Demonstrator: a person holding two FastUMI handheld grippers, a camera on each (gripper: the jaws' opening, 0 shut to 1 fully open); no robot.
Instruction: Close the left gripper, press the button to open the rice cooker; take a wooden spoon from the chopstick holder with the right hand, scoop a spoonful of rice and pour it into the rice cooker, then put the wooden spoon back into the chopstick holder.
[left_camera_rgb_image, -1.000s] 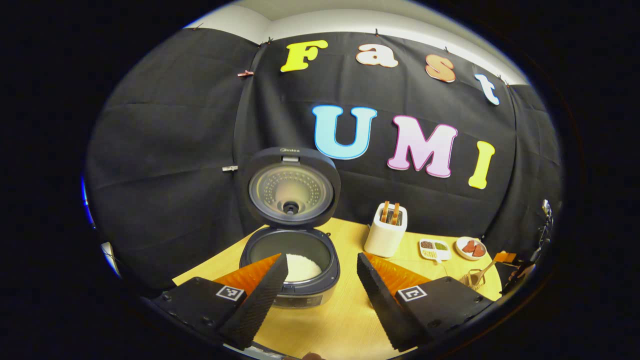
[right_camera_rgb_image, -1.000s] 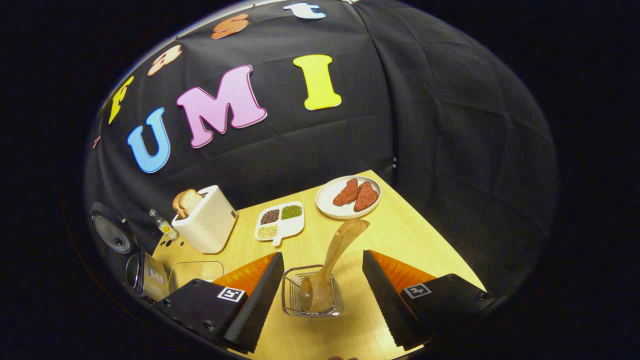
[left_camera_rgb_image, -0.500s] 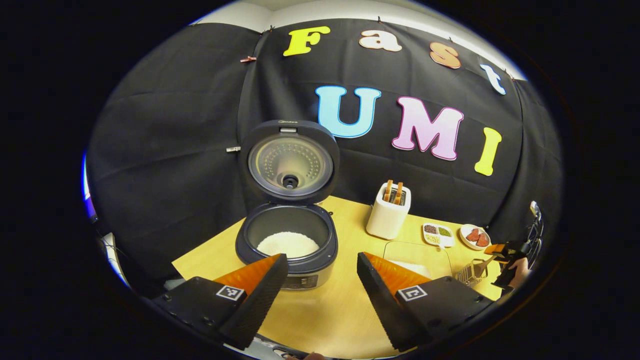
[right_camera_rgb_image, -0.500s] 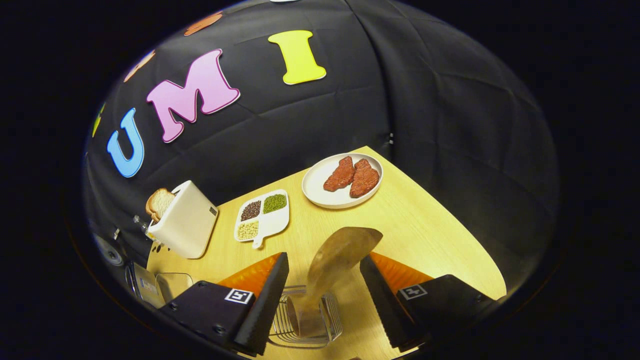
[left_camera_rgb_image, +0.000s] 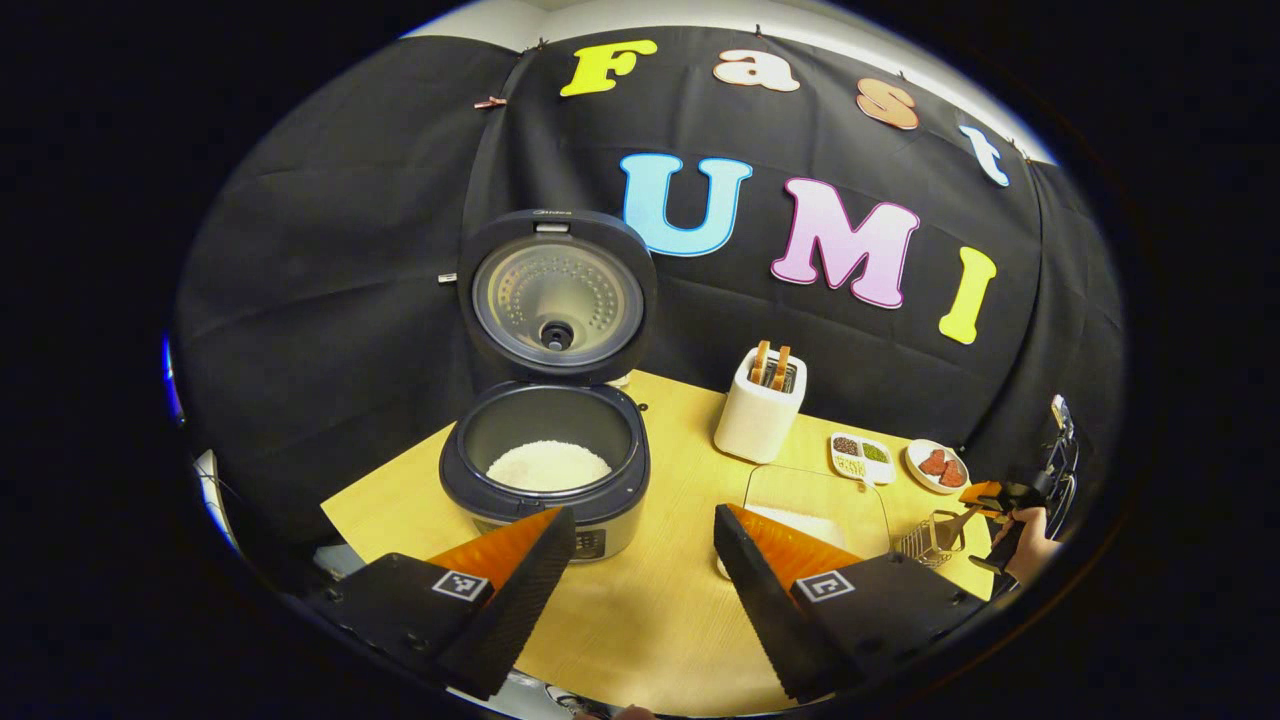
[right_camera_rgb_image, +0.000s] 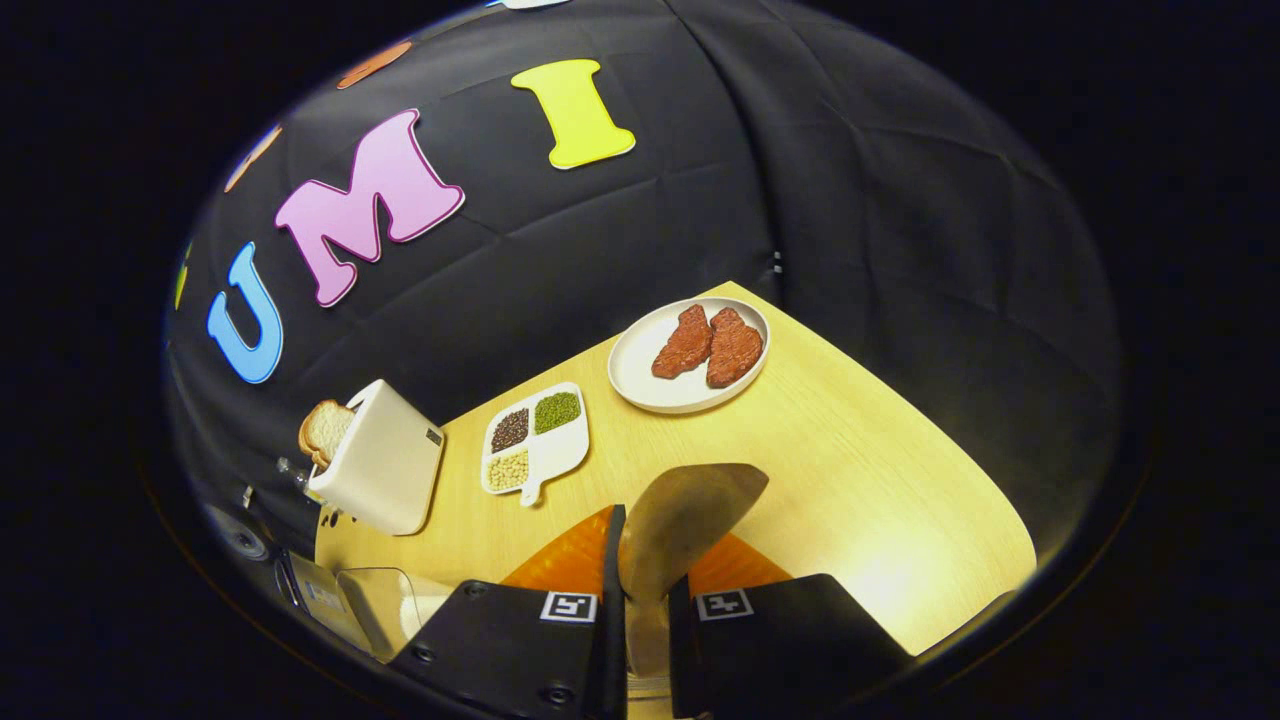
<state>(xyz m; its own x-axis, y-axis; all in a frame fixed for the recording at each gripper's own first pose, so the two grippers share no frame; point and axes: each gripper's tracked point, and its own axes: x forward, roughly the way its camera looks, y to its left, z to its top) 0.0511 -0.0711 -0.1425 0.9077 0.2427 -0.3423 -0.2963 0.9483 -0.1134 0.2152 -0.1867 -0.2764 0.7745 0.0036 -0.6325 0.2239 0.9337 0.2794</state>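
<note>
The rice cooker (left_camera_rgb_image: 545, 470) stands open on the wooden table, its lid (left_camera_rgb_image: 556, 296) upright and white rice in the pot. My left gripper (left_camera_rgb_image: 642, 520) hovers open in front of it, fingers apart and holding nothing. In the right gripper view my right gripper (right_camera_rgb_image: 645, 590) is shut on the wooden spoon (right_camera_rgb_image: 690, 505), whose broad end sticks up above the fingers. The wire chopstick holder (left_camera_rgb_image: 928, 540) sits at the table's right, mostly hidden under my fingers in the right gripper view. The left gripper view shows the right gripper (left_camera_rgb_image: 990, 495) over that holder, held by a hand (left_camera_rgb_image: 1030, 548).
A clear glass container of rice (left_camera_rgb_image: 815, 505) lies between cooker and holder. A white toaster (right_camera_rgb_image: 380, 458) with bread, a divided dish of beans (right_camera_rgb_image: 535, 438) and a plate of red meat (right_camera_rgb_image: 690, 355) stand toward the back. The table's edge runs close on the right.
My right gripper came down over the holder and shut on the spoon. The left gripper drew back from the cooker, staying open.
</note>
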